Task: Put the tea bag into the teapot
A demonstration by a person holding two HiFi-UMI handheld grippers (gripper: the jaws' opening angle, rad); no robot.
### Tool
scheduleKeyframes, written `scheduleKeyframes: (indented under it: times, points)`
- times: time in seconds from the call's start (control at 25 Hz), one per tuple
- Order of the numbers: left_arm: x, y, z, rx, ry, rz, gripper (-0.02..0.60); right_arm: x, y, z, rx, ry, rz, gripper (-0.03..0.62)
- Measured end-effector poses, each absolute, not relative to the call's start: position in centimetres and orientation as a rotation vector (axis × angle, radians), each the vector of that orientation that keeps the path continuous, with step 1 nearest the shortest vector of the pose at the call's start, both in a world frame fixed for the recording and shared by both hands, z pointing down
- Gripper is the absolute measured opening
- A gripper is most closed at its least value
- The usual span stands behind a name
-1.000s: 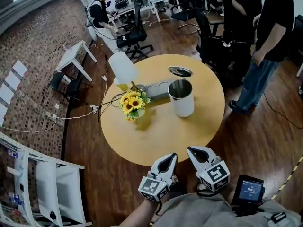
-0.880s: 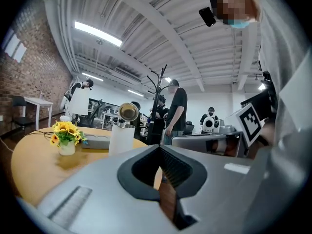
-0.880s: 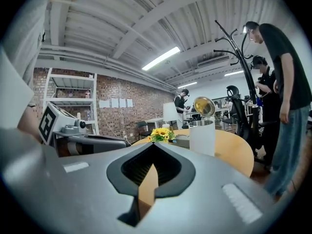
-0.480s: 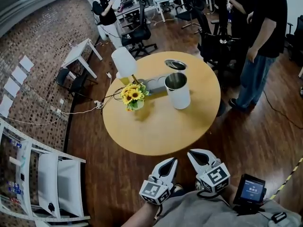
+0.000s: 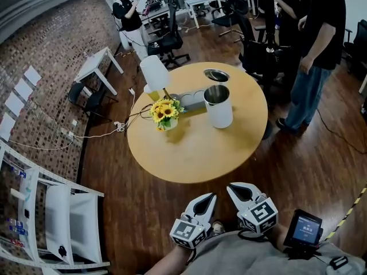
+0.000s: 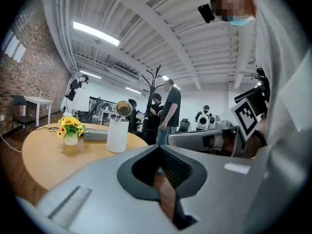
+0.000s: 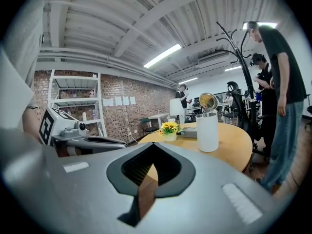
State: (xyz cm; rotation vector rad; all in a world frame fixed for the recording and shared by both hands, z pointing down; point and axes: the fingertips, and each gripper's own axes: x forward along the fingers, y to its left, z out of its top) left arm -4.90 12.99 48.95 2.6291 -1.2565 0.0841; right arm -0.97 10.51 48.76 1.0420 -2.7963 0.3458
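White teapot (image 5: pixel 219 109) upright with its lid flipped open, on the far half of the round table (image 5: pixel 195 153), just beside a grey tray (image 5: pixel 192 104) and near the sunflowers (image 5: pixel 163 113). Lots of bare tabletop between it and the near edge. Past that edge, over the wood floor, left gripper (image 5: pixel 207 198) and right gripper (image 5: pixel 234 188) side by side, both with jaws pressed together on nothing, well apart from the teapot.

Round wooden table (image 5: pixel 195 150); on it a white teapot (image 5: pixel 219 113), sunflower vase (image 5: pixel 165 117), grey tray (image 5: pixel 191 104), lamp (image 5: pixel 155 73)
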Motion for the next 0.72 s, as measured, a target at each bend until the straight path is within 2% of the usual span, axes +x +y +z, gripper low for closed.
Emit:
scheduleKeyframes:
  times: [0.72]
  points:
    - [-7.0, 13.3, 49.0, 2.636, -1.247, 0.058, 0.000, -3.2, 11.1, 49.0, 1.037, -2.759, 0.307, 0.006]
